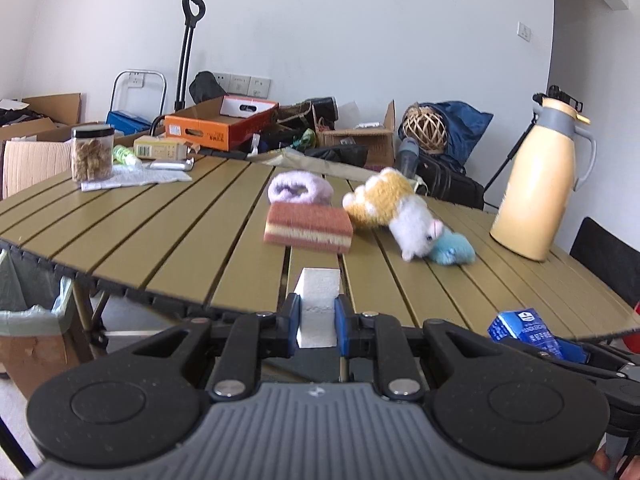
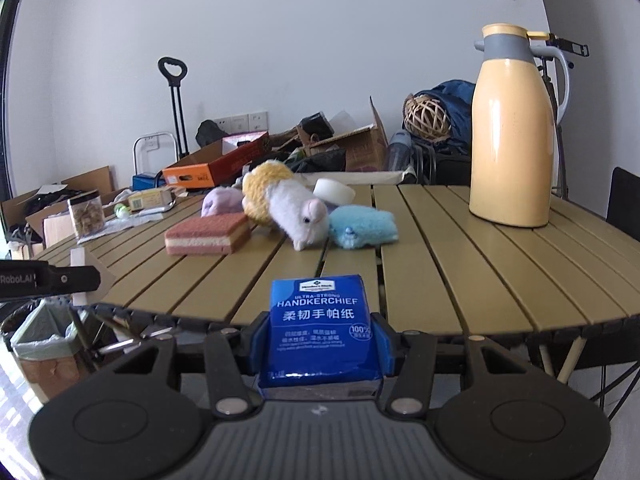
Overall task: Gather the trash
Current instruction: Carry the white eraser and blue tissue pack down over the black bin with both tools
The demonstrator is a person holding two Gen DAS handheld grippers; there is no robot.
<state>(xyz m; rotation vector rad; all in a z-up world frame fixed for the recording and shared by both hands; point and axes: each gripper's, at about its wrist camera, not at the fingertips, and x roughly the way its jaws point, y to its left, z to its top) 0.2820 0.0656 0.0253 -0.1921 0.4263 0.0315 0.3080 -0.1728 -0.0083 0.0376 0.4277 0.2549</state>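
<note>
Gripping a white foam block (image 1: 317, 307) between its jaws, the left gripper (image 1: 316, 320) hangs at the table (image 1: 160, 240) edge; the right gripper (image 2: 320, 346) clamps a blue tissue pack (image 2: 320, 332) near the edge, too

Near edge of the olive slatted table (image 2: 460, 280) is open. Mid-table blocked: pink layered sponge (image 2: 208, 234), plush toys (image 2: 296, 210). Tall yellow thermos jug (image 2: 514, 132) stands far right.
</note>
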